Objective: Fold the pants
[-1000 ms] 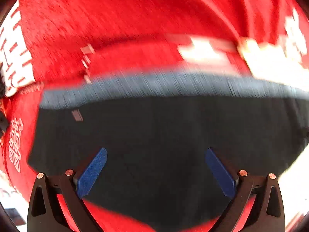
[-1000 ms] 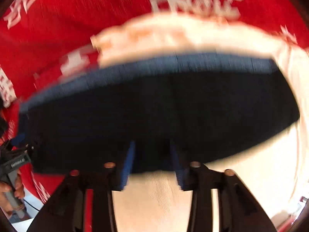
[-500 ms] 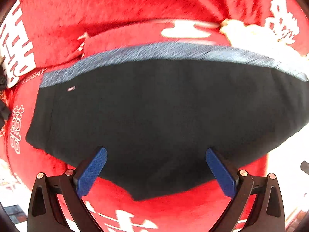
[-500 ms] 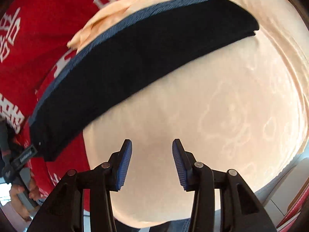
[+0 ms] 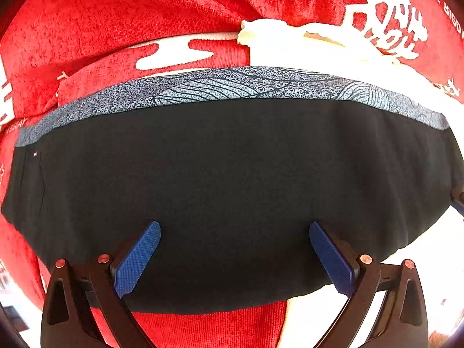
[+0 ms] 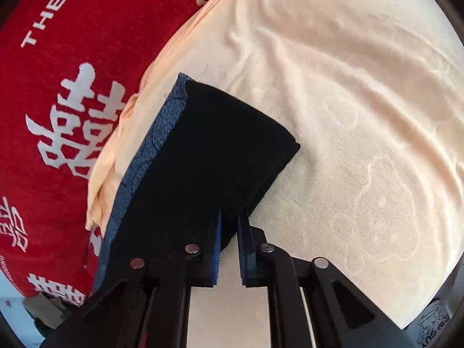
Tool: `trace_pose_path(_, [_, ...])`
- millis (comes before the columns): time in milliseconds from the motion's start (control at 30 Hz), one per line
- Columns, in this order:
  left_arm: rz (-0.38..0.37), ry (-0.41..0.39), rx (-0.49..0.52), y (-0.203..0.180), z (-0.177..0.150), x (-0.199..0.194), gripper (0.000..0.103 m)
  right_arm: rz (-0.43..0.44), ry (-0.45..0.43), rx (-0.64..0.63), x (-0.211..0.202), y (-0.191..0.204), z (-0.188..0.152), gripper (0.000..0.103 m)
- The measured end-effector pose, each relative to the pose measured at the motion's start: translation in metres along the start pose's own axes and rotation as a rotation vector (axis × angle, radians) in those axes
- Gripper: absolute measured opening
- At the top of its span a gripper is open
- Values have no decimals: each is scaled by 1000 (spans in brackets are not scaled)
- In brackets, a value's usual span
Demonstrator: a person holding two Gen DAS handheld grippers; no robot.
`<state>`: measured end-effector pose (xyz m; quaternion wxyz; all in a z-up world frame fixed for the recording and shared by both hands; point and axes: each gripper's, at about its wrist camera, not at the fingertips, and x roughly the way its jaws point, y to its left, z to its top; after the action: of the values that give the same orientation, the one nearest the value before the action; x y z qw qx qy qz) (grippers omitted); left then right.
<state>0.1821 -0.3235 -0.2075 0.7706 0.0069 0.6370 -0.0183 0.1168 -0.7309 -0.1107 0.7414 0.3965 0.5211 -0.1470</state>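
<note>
Red blanket (image 5: 150,23): largest thing in view, plush red with white characters and letters; fills the field ahead of and to the left of the left hand-held gripper, and lies to the left of the right hand-held gripper (image 6: 52,92).
Cream towel (image 6: 348,116): pale, embossed, rumpled; spreads ahead of and to the right of the right hand-held gripper, its bunched edge overlapping the red blanket. In the left wrist view it shows as a washed-out white patch (image 5: 290,46) ahead of the pants.
Pants (image 5: 232,188): dark, folded into a flat packet with a blue-grey patterned waistband (image 5: 226,87) along the far edge. They lie directly ahead of the left hand-held gripper, partly on the red blanket, partly on the cream towel. In the right wrist view the packet (image 6: 203,150) runs ahead and to the left, waistband (image 6: 153,145) on its left side.
Left hand-held gripper (image 5: 234,256): jaws spread wide, blue pads (image 5: 136,258) apart, over the near edge of the pants; whether the tips touch the cloth cannot be told.
Right hand-held gripper (image 6: 229,240): jaws narrow, pinching the near right corner of the pants between the blue pads (image 6: 217,246).
</note>
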Motion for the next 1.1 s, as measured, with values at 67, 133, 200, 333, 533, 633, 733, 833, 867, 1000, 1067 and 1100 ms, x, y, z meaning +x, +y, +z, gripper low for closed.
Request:
trace_pose_path(67, [0,12,14,0,2,-1,103,-5,-36,-95,-8,19,-5,10])
trace_pose_path(133, [4,15,33,-1,4,0,103,-49,-56,-180,-14,26,-6,10])
trace_pose_path(200, [19,10,57,-5,5,-3,103,-123,-24,-159,-5,16,-1,14])
trace_pose_path(333, [59,-9,96,-13,5,-7,103,-98,-20,8,-20,-21,-1,30])
trace_pose_path(533, [70,-15,93,-14,5,-8,103,-73,-32,-123,-35,11,-23,30])
trace_pose_path(633, [81,-19,106,-21,5,-5,103,-51,-27,-283,-29,50,-34,30])
trace_pose_path(733, [78,-13,106,-23,5,-5,103,-59,1,-406,-7,83,-45,30])
trace_pose_path(833, [75,-3,99,-23,4,-5,103,-146,40,-491,28,87,-55,33])
trace_pose_path(867, [76,0,97,-23,6,-3,103,-135,19,-495,27,85,-58,33])
trace_pose_path(1000, [77,5,94,-24,5,-3,103,-115,61,-397,12,69,-63,34])
trace_pose_path(1067, [68,4,87,-21,7,-3,103,-66,108,-325,5,54,-67,35])
trace_pose_path(1100, [63,6,82,-24,4,-5,103,-55,122,-304,2,48,-71,36])
